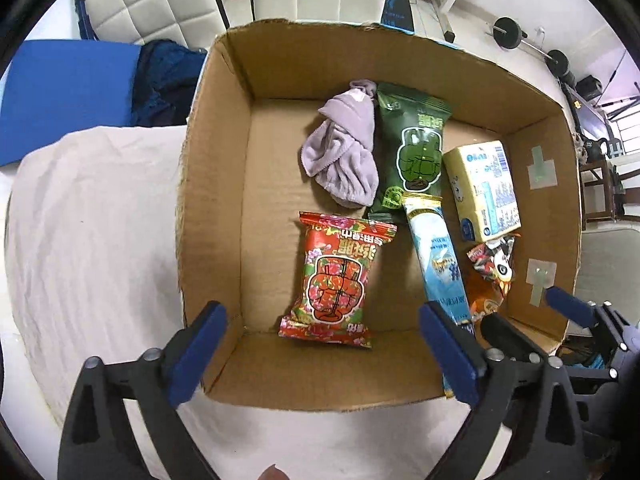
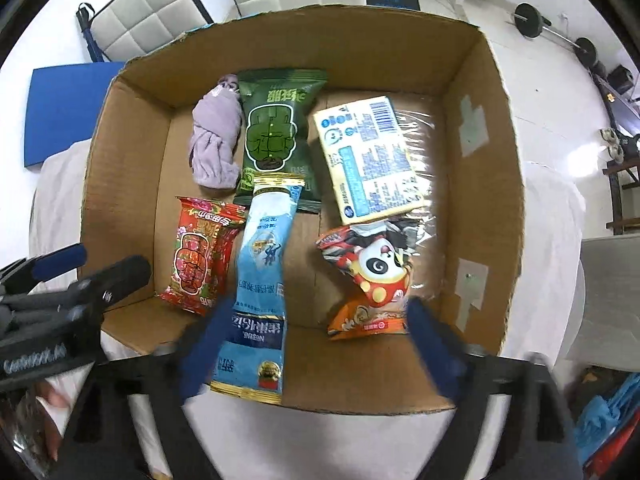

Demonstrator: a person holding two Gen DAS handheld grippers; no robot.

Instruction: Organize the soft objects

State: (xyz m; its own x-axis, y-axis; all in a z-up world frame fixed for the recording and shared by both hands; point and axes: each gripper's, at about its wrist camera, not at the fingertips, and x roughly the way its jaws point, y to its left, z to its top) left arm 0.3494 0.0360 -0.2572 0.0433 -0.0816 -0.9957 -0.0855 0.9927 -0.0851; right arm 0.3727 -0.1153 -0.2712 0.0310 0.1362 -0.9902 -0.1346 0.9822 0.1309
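Brown cardboard makes the big box (image 1: pixel 216 184) that fills the middle of both views, and the soft things lie inside it. We count six: a purple cloth (image 1: pixel 344 156) at the upper middle, a green bag (image 1: pixel 416 152) touching its right side, a yellow pack (image 1: pixel 484 190) to the right, a red bag (image 1: pixel 336 280) at the lower middle, a long blue packet (image 1: pixel 438 256) beside it, and a panda bag (image 1: pixel 494 268) near the right wall.

Our left gripper (image 1: pixel 332 356) hangs over the near wall of the box, at the bottom of its view. Its blue fingers are spread wide and hold nothing. Our right gripper (image 2: pixel 316 344) is at the bottom of its view, a bit blurry. Its fingers are also spread wide, with the low end of the blue packet lying between them but not pinched.

We think most of the job is done, since we see no soft thing left outside on the white sheet (image 1: pixel 92 216). What may be left is some tidying, because the blue packet lies on the green bag's lower edge and pokes over the near wall.
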